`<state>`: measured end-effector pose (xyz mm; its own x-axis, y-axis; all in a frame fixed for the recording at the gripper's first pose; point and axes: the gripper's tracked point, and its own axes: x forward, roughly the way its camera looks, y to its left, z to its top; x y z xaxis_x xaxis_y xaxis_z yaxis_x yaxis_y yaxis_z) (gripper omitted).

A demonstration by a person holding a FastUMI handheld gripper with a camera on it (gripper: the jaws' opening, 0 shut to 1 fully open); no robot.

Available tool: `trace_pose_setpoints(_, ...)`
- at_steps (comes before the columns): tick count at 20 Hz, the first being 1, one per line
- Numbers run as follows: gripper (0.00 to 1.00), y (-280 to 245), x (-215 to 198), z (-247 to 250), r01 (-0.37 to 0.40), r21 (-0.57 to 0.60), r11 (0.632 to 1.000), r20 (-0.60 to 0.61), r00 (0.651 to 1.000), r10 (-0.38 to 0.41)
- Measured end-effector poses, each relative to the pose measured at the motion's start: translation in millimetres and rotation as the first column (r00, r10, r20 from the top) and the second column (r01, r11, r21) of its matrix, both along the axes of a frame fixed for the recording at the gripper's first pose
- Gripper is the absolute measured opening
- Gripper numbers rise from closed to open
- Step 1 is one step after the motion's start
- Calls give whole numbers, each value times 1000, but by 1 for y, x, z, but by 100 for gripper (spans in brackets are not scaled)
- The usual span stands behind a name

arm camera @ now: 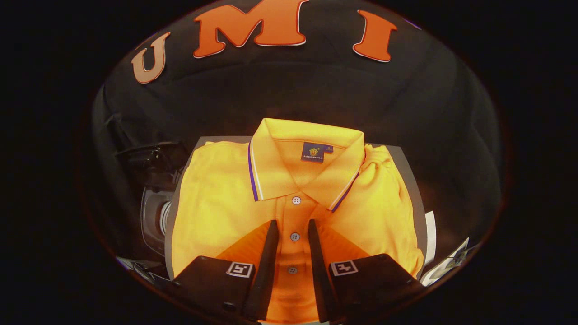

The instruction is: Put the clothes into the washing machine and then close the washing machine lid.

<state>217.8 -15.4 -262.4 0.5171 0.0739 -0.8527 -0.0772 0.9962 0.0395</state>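
A folded orange polo shirt (216, 203) lies flat on a grey board (408, 167), collar pointing away from me, with a dark label inside the neck. My gripper (292, 222) hovers low over the shirt's front, open. Its two fingers stand on either side of the button placket, with two of the buttons showing in the gap between them. I cannot tell whether the fingertips touch the cloth. To the left of the board, lower down, is the washing machine (156, 216), with its round opening partly in sight and its dark lid (153, 158) raised.
White sheets of paper (430, 234) stick out from under the board's right side, and a printed marker card (454, 261) lies further right. The booth's black cloth wall stands close behind the board.
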Motion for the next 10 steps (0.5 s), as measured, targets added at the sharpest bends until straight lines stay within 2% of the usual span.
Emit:
trace_pose_setpoints(3, 49, -1, 2, -1, -15, 3, 1000, -7, 1000, 15)
trace_pose_setpoints(5, 19, -1, 5, 2, 3, -3, 1000, 6, 1000, -3)
trace_pose_setpoints(8, 19, -1, 4, 2, 5, 19, 1000, -4, 1000, -5)
trace_pose_setpoints(10, 19, -4, 8, 4, 23, 47, 999, 33, 999, -25)
